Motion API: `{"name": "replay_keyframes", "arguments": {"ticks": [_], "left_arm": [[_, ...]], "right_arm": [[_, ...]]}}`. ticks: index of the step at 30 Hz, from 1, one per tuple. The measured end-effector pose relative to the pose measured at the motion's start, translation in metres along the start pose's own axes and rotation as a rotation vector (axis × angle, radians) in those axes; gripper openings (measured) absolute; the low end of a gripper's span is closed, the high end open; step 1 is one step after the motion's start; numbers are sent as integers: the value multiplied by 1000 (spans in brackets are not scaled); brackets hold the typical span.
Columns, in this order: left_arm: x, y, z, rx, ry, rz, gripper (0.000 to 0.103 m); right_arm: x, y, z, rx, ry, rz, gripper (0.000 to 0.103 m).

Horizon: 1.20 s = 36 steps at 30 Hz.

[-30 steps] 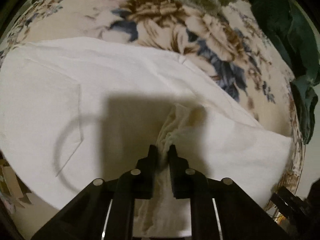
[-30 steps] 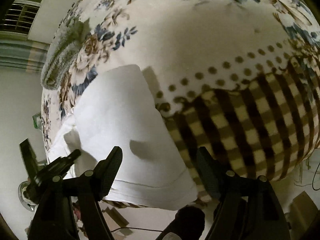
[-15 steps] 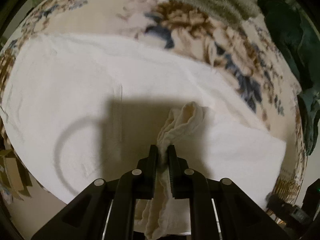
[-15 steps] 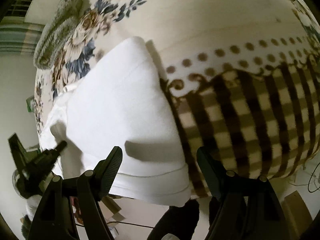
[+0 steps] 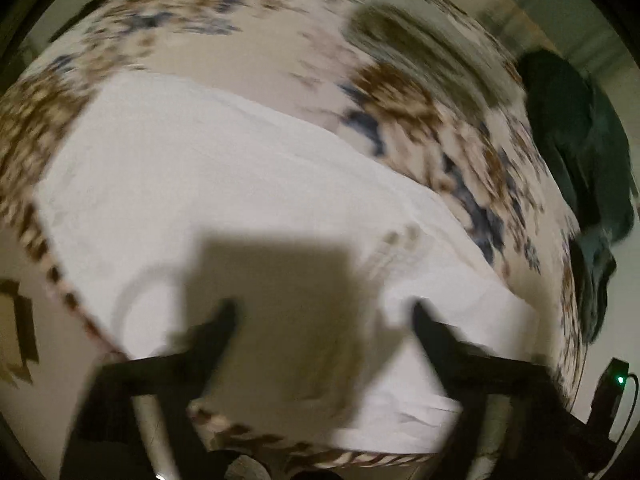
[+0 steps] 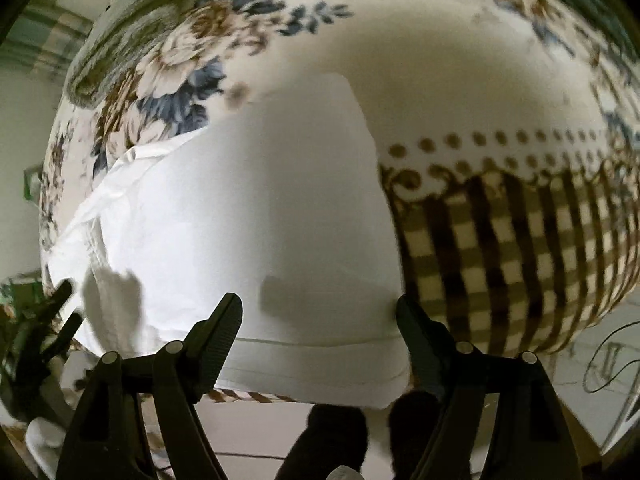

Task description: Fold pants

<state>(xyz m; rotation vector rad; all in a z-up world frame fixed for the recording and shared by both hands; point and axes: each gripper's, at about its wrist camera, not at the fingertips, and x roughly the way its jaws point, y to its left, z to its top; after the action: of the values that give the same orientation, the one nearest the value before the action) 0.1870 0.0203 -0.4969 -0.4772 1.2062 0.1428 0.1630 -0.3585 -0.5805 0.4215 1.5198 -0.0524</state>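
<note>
White pants (image 5: 224,200) lie spread flat on a floral blanket (image 5: 280,52); they also show in the right wrist view (image 6: 248,220), with the hem at the bed's near edge. My left gripper (image 5: 322,312) is open and empty just above the cloth; this view is blurred by motion. My right gripper (image 6: 318,308) is open and empty above the hem end of the pants. The left gripper also shows at the left edge of the right wrist view (image 6: 60,312).
A grey-green knit blanket (image 5: 420,44) lies at the far side of the bed. Dark green clothing (image 5: 580,152) lies at the right. The blanket's brown checked border (image 6: 520,256) hangs to the right of the pants. The floor is beyond the bed's near edge.
My left gripper has opened and let go of the bunched white cloth, which now lies flat. The right gripper has moved closer over the hem end, still open.
</note>
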Motion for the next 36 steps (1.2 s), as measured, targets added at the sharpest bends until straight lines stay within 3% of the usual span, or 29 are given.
{"name": "replay_keyframes", "arguments": {"ticks": [3, 8, 10, 11, 12, 13, 14, 15, 17, 20, 22, 23, 24, 29, 32, 36], "left_arm": [[-16, 41, -2, -125, -42, 14, 96], [-22, 131, -6, -407, -83, 28, 96], [-22, 155, -5, -474, -98, 28, 96], [-22, 167, -3, -500, -113, 21, 96], [-22, 175, -1, -512, -122, 23, 96], [-21, 180, 2, -520, -126, 25, 96], [-19, 186, 6, -528, -131, 16, 96], [-17, 191, 8, -536, -133, 12, 96], [-13, 203, 12, -560, -135, -20, 96], [-5, 209, 17, -581, -144, -54, 96], [-2, 211, 20, -581, -166, -73, 75], [0, 211, 21, -578, -168, -62, 48], [2, 211, 22, -570, -164, -52, 44], [-9, 212, 10, -558, -222, -78, 37], [-14, 216, 7, -588, -222, -107, 40], [-33, 216, 10, -613, -224, -92, 43]], "right_arm": [[-10, 18, -3, -26, -38, -30, 81], [-17, 54, -6, -60, -74, 26, 81], [-12, 76, -9, -109, -70, 56, 80], [-5, 92, -13, -143, -63, 83, 73], [1, 103, -17, -164, -57, 96, 58], [12, 114, -22, -196, -38, 102, 50], [31, 131, -29, -241, 10, 83, 36], [45, 142, -35, -265, 51, 70, 28], [65, 161, -49, -292, 115, 98, 28], [66, 185, -62, -346, 101, 81, 28], [67, 188, -60, -339, 102, 69, 28], [68, 187, -58, -322, 107, 74, 28], [68, 185, -55, -305, 111, 80, 28], [71, 177, -47, -276, 113, 79, 28], [74, 176, -45, -273, 110, 76, 28], [75, 179, -49, -274, 101, 71, 28]]}}
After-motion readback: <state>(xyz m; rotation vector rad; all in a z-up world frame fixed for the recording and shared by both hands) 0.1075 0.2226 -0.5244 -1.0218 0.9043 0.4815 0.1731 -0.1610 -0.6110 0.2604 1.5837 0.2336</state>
